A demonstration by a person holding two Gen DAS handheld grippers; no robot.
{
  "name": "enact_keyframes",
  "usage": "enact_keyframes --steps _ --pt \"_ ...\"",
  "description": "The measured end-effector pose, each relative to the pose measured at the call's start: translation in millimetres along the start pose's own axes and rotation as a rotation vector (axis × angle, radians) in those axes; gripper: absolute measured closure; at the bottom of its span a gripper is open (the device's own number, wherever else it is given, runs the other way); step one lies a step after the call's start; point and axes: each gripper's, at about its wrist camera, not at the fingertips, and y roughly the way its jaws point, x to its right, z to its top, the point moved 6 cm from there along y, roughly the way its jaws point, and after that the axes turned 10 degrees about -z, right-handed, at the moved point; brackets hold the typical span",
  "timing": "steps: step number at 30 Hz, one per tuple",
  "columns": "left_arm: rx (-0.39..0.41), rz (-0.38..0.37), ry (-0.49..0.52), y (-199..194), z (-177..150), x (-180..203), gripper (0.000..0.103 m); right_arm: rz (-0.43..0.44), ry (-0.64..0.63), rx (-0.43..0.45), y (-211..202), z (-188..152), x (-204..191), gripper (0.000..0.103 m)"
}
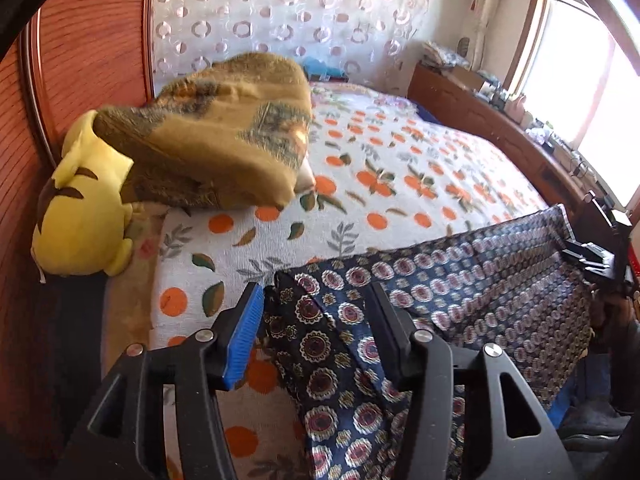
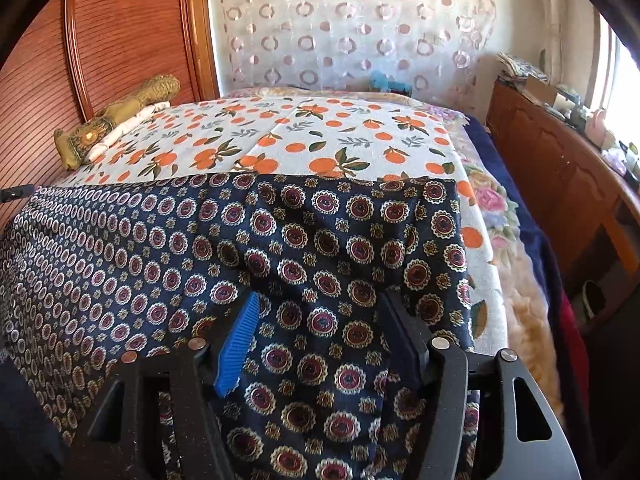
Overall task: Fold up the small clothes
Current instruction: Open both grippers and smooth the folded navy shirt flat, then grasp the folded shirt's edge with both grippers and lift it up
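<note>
The left gripper [image 1: 316, 316] stands with its jaws apart, a raised fold of the navy patterned cloth [image 1: 460, 280] between them but unpressed. The right gripper [image 2: 320, 328] is likewise parted over the same cloth [image 2: 280, 240], gripping nothing. The cloth lies spread along the bed's near edge, probably laid flat for folding. Beyond it the orange-print bedspread [image 2: 320, 132] offers open room; the brown blanket [image 1: 224, 132] and yellow plush toy [image 1: 80, 216] sit well apart by the headboard.

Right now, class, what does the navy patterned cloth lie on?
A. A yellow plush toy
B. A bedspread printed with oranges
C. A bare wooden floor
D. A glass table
B: the cloth is spread over the bedspread, whose orange fruit print shows beyond its far edge.
</note>
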Motion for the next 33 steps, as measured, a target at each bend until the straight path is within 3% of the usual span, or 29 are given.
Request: enact_keyframes --steps 7,13,17,29,33 --pt "-0.07 0.053 -0.014 24.3 -6.9 -9.4 0.047 -0.047 -0.002 0.023 -13.1 10.3 21.0 0.031" --pt "-0.073 0.12 0.108 33.1 -11.3 3.1 0.034 -0.084 0.015 0.003 -5.2 22.7 49.4 0.031" --pt "-0.026 0.111 0.11 33.3 -11.8 0.7 0.027 -0.096 0.017 -0.035 12.8 32.9 64.7 0.031" --pt "-0.047 0.073 0.108 36.4 -2.0 -4.2 0.027 -0.011 -0.009 -0.1 54.9 56.1 70.3 0.031" --pt "-0.041 0.037 0.077 34.2 1.0 -7.1 0.04 0.006 -0.02 -0.107 63.0 55.9 66.9 0.031"
